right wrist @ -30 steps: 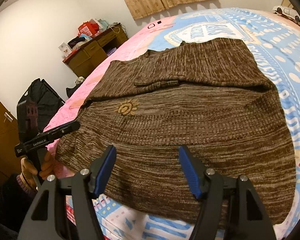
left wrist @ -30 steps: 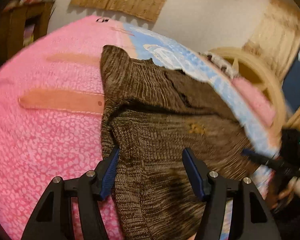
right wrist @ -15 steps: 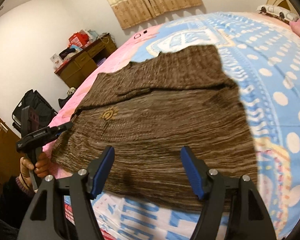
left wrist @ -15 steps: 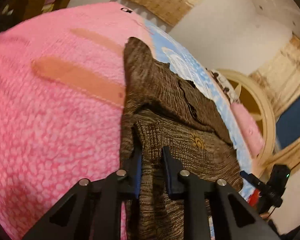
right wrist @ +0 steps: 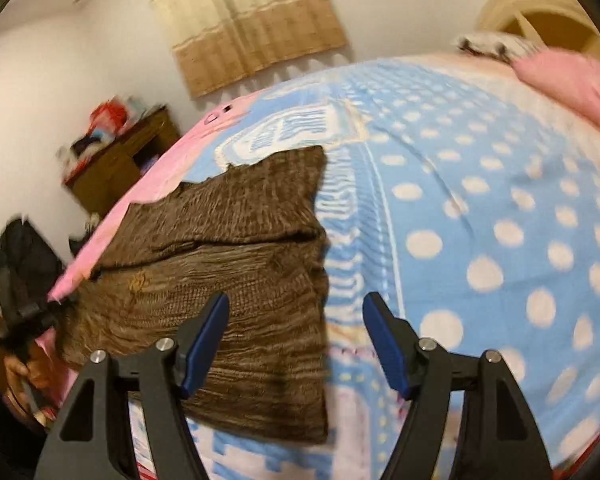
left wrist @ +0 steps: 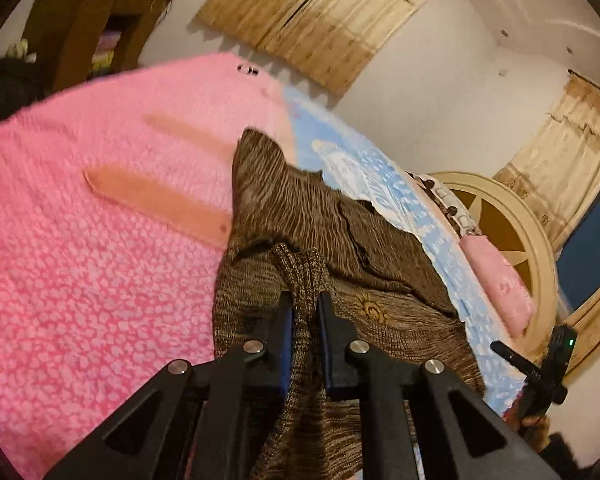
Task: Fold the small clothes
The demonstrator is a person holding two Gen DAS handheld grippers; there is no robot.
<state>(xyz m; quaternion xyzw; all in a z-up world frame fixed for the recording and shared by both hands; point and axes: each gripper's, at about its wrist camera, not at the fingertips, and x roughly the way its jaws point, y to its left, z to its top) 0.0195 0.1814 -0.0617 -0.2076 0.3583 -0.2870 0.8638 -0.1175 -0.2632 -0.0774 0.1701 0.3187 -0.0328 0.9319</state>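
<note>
1. While the fold was only begun, we had our left gripper (left wrist: 305, 316) clamped tight on a bunched ridge of the brown knit sweater (left wrist: 380, 276) at the garment's left edge, and the knit rose into a small peak between the pads.
2. We saw the sweater lying across the bed (left wrist: 80, 260), over the seam where the pink bedspread (left wrist: 100, 280) met the blue dotted blanket (right wrist: 480, 220), near the bed's near edge.
3. We judged one fold already in place: the far part lay doubled over the body, with a crease line running across above the small sun emblem (left wrist: 370, 308).
4. We reckoned the next fold, carrying the pinched left side across, was not yet done, and any final tidy fold remained.
5. We held our right gripper (right wrist: 296, 340) with its jaws standing wide and nothing between them; it hovered over the sweater's right edge, one finger over knit and the other over blanket.
6. We counted one sweater, one emblem, two grippers, one pink pillow (right wrist: 580, 84) at the bed's far right corner, and one wooden dresser (right wrist: 128, 156) off the bed's left side.
7. We saw no second garment, folded or waiting, in either view.
</note>
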